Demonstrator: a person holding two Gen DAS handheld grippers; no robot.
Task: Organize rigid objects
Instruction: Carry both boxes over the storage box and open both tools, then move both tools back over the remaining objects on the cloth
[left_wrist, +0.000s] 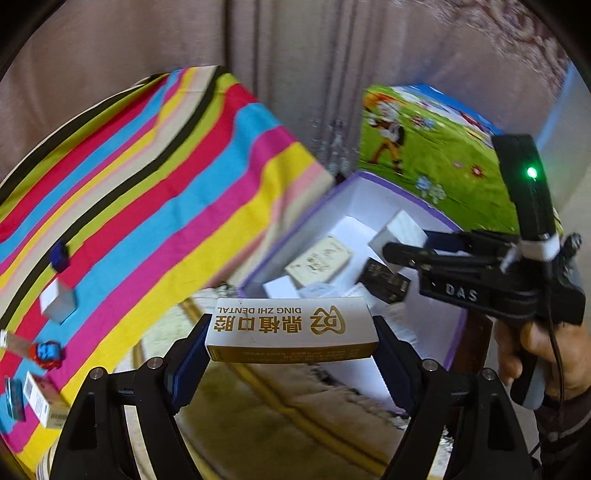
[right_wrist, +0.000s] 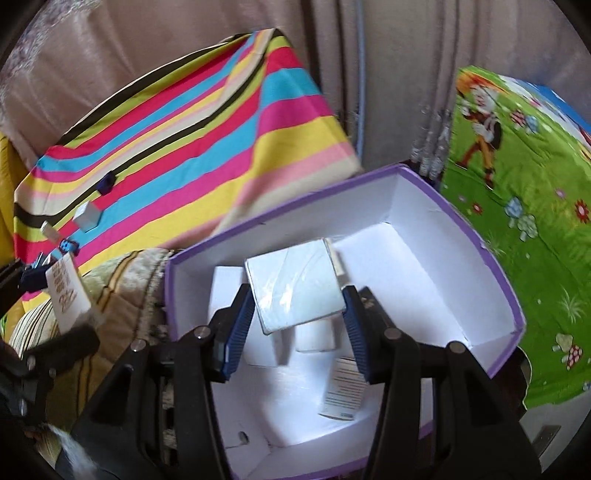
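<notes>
Low in the centre of the left wrist view, the left gripper (left_wrist: 291, 345) stands fairly wide and clamps a white and gold dental box (left_wrist: 291, 328) by its two short ends, the blue pads pressed against them; the box lies level across the jaws with its printed face up and the lettering upside down. Just above and to the right of it sits the purple-edged open box (left_wrist: 373, 184), with several small cartons inside. At the right of that frame a hand (left_wrist: 535, 354) holds the right gripper (left_wrist: 391, 264), which reaches over the open box with a pale item at its tips. Across the centre of the right wrist view, the same gripper (right_wrist: 297, 310) is set narrower and grips a pale square flat box (right_wrist: 295, 284) by two opposite edges, tilted, above the white floor of the purple-edged box (right_wrist: 509, 295). Upper left in both views a striped cloth (left_wrist: 147, 177) carries a few small things: a dark blue piece (left_wrist: 59, 256), a white cube-like box (left_wrist: 57, 301) and a red and blue toy (left_wrist: 46, 354).
</notes>
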